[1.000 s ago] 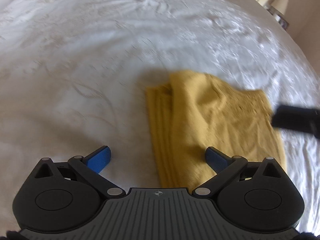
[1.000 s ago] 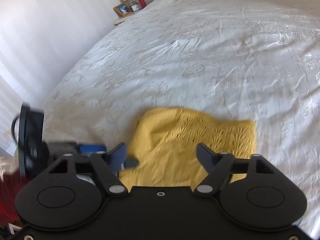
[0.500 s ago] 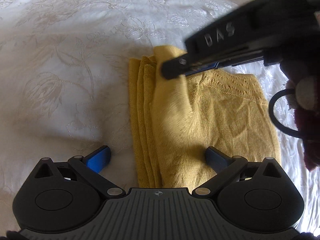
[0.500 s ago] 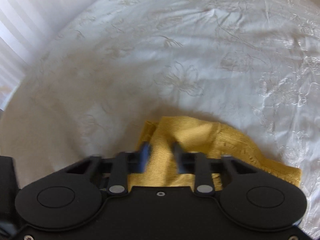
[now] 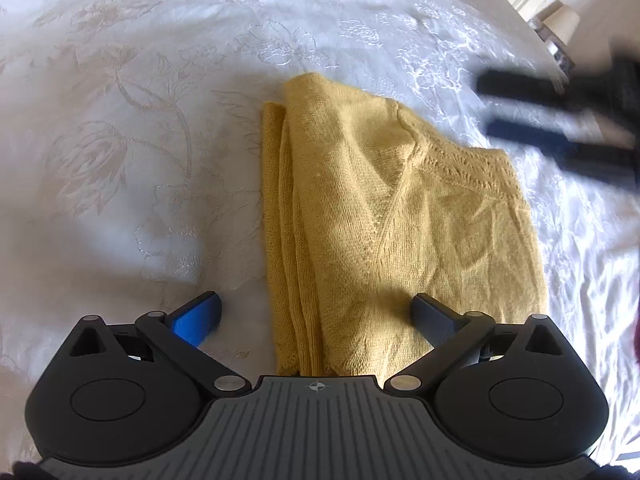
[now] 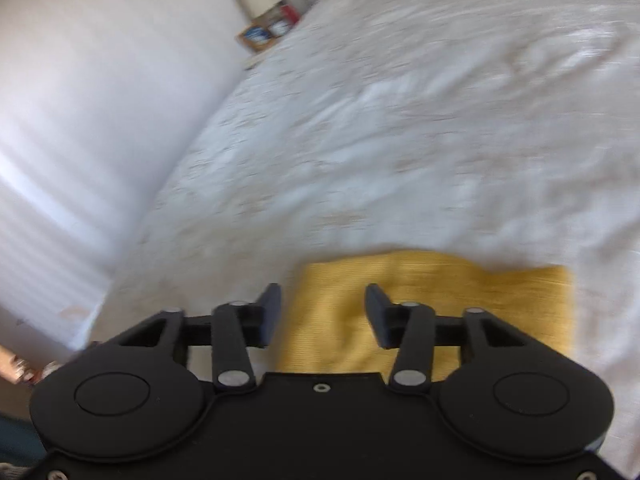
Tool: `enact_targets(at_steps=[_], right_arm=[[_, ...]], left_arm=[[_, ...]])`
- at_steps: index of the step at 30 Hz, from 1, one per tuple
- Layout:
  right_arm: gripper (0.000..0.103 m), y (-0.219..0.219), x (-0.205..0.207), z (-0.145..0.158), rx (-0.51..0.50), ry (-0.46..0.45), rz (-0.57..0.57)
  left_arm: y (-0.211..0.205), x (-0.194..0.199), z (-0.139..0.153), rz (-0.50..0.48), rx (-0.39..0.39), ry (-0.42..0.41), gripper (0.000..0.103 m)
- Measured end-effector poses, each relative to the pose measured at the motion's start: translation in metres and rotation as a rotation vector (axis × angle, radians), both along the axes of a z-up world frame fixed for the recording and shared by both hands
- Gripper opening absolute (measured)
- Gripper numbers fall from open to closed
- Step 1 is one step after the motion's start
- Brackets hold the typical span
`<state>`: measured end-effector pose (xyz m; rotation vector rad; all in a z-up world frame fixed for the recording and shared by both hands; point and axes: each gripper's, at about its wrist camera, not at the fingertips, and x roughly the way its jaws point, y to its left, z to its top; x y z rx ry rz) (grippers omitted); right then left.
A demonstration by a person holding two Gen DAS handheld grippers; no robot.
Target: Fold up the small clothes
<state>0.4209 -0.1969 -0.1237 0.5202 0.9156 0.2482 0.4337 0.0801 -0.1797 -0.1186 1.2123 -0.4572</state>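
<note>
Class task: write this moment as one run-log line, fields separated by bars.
item: folded mustard-yellow knit garment on white embroidered bedspread | left gripper: open above garment | right gripper: jaws just opened, nothing between, clear of garment

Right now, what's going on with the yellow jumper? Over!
Left gripper open, jaws astride the edge of the folded yellow knitted jumper. Right gripper just opening, holding nothing. Nothing in the way.

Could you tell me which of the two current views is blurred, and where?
Right wrist view: smeared throughout, bedspread and yellow knit garment alike. Left wrist view: sharp on the garment, only the right gripper streaked at the upper right.
</note>
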Motion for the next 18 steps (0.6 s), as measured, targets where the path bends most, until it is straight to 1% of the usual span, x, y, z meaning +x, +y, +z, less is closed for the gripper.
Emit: enact_targets(at_steps=[2, 4, 8, 11, 12, 13, 15, 17, 18], right_arm=[[0.065, -0.020, -0.012, -0.005, -0.111, 0.041, -0.045], [0.073, -0.038, -0.022, -0.015, -0.161, 0.084, -0.056], [0.077, -0.063, -0.031, -0.037, -0.128, 0.167, -0.061], [0.079, -0.070, -0.027, -0.055, 0.018, 0.179, -0.052], [0.082, -0.070, -0.024, -0.060, 0.055, 0.179, -0.048], [0.088, -0.068, -0.019, -0.066, 0.087, 0.178, -0.035], [0.092, -0.065, -0.008, -0.075, 0.149, 0.173, -0.008], [0.102, -0.062, 0.000, -0.083, 0.235, 0.175, 0.003], [0.103, -0.061, 0.004, -0.085, 0.267, 0.168, 0.001]], left_arm=[[0.001, 0.004, -0.002, 0.001, -0.013, 0.007, 0.103], [0.001, 0.008, -0.003, 0.004, -0.025, 0.015, 0.103], [-0.002, 0.017, -0.007, 0.035, -0.052, 0.035, 0.103], [-0.005, 0.019, -0.008, 0.029, -0.064, 0.032, 0.103], [-0.006, 0.019, -0.008, 0.023, -0.068, 0.029, 0.103], [-0.008, 0.020, -0.008, 0.014, -0.075, 0.024, 0.103], [-0.010, 0.022, -0.009, -0.008, -0.091, 0.014, 0.102], [-0.012, 0.025, -0.011, -0.027, -0.123, 0.011, 0.102], [-0.012, 0.027, -0.012, -0.034, -0.139, 0.011, 0.102]])
